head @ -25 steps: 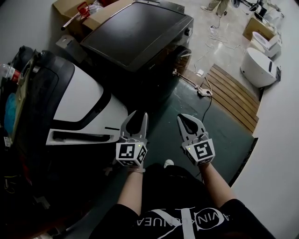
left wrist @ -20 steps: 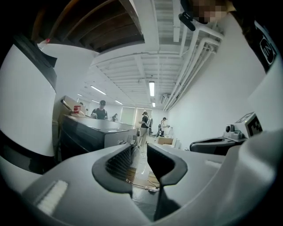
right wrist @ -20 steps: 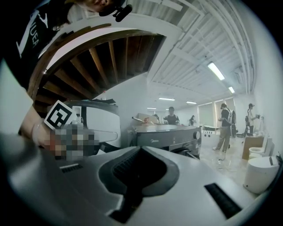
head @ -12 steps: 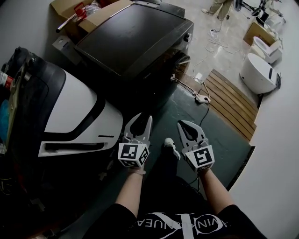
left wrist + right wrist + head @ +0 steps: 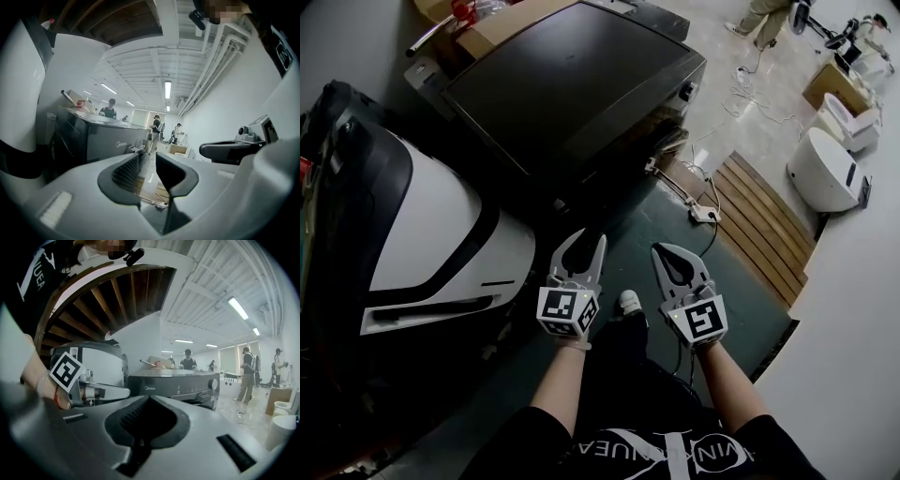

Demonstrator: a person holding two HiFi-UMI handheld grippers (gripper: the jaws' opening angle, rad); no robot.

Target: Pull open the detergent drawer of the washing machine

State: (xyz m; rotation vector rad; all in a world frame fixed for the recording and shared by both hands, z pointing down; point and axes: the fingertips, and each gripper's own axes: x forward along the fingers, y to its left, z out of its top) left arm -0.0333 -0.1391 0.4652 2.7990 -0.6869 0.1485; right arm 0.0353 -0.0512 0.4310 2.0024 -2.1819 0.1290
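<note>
Dark washing machine stands on the far side of both grippers, a little to the left, its front panel facing them. The left gripper, jaws spread and empty, points towards the panel's left end. The right gripper, jaws pressed together on nothing, hangs just beside it on the right. The detergent drawer itself cannot be made out. It likely sits at the logo end, away from the knob, so the left gripper looks the nearer, and the pull would run back towards the person
</note>
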